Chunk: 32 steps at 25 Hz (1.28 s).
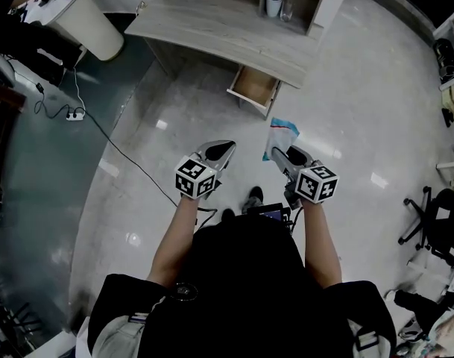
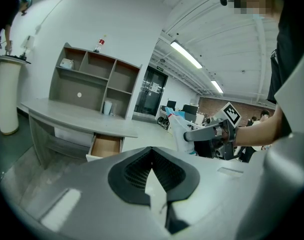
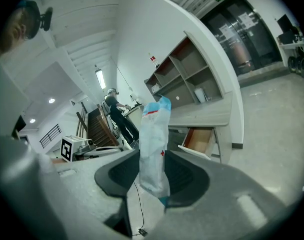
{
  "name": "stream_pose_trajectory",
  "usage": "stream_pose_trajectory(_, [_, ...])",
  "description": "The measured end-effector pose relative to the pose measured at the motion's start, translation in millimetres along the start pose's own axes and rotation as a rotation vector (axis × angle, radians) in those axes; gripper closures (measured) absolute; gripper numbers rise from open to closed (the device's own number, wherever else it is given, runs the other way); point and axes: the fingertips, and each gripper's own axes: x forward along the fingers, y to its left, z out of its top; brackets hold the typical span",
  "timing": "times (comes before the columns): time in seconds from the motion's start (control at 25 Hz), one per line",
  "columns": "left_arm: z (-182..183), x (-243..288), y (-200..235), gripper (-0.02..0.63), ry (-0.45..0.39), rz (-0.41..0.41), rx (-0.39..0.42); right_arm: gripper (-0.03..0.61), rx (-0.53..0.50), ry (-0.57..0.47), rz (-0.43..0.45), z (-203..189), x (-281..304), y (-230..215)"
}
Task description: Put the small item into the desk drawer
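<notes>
A small blue-and-white plastic pouch [image 1: 281, 136] stands upright between the jaws of my right gripper [image 1: 277, 155], which is shut on its lower part. In the right gripper view the pouch [image 3: 154, 139] rises from between the black pads. The grey desk [image 1: 212, 28] lies ahead, and its wooden drawer [image 1: 254, 86] is pulled open and looks empty. In the left gripper view the drawer [image 2: 106, 145] shows below the desktop. My left gripper [image 1: 228, 149] hovers beside the right one, its tips together with nothing held. Both are above the floor, short of the drawer.
A shelf unit on the desk holds a white cup [image 1: 274, 4]. A white round pedestal [image 1: 92, 24] stands at the far left, with a power strip [image 1: 75, 115] and its cable trailing across the floor. An office chair [image 1: 432, 218] sits at the right. Another person [image 3: 117, 115] stands far back.
</notes>
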Motion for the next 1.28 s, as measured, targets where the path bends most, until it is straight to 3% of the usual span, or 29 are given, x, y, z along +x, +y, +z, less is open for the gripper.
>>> stream_pose_trajectory(0.88, [33.0,71.7,28.5,0.612,0.029,0.131,0.006,0.426,0.012,0.039,0.105,56.4,33.2,-81.6])
stream_pose_trajectory(1.28, [34.9,83.6,53.9,0.612,0.023,0.138,-0.019,0.426,0.013,0.058,0.085,63.2,47.4,-97.5])
